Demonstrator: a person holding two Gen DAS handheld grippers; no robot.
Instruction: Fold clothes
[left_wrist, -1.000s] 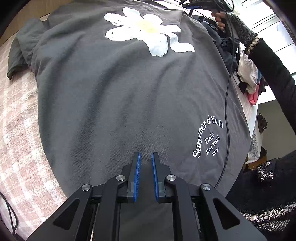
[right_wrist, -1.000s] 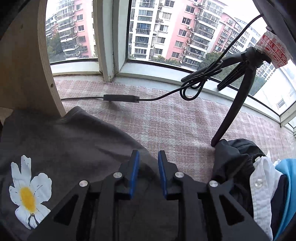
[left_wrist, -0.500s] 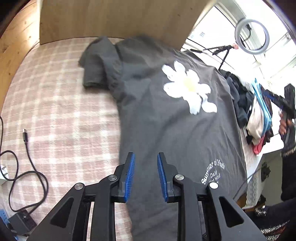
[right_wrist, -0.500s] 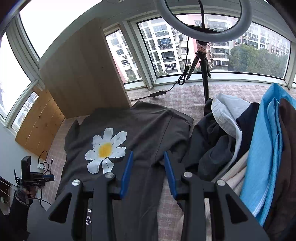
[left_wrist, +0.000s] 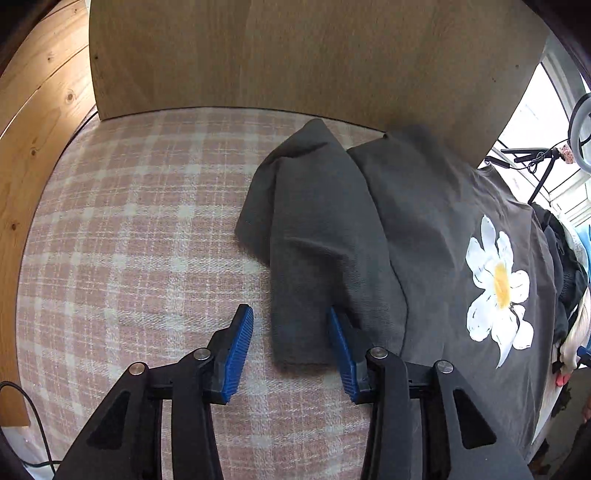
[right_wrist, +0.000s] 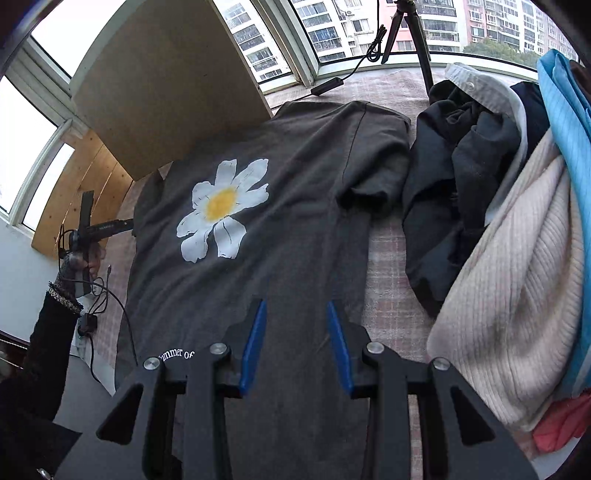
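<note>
Here, one dark grey T-shirt (right_wrist: 295, 206), daisy print (right_wrist: 221, 208) facing up, spread flat on a pink plaid cover (left_wrist: 129, 221), its top end against a leaning plywood board (left_wrist: 295, 55). One sleeve (left_wrist: 314, 240) lies loosely folded on the plaid; the other sleeve (right_wrist: 376, 162) lies flat, just beside a clothes pile (right_wrist: 498, 221) of a black garment, white shirt, cream ribbed knit and blue fabric.

Left gripper (left_wrist: 290, 347): jaws wide apart, gripping nothing, blue pads (left_wrist: 236, 354) straddling the lower edge of the folded sleeve; contact cannot be told.

Right gripper (right_wrist: 295, 339): jaws wide apart, empty, above the shirt's lower body near white lettering (right_wrist: 177, 354).

Also present: tripod (right_wrist: 410, 33) on the sill, a cable (right_wrist: 347, 70), and a dark-sleeved hand (right_wrist: 85, 254) holding the other gripper's handle.
</note>
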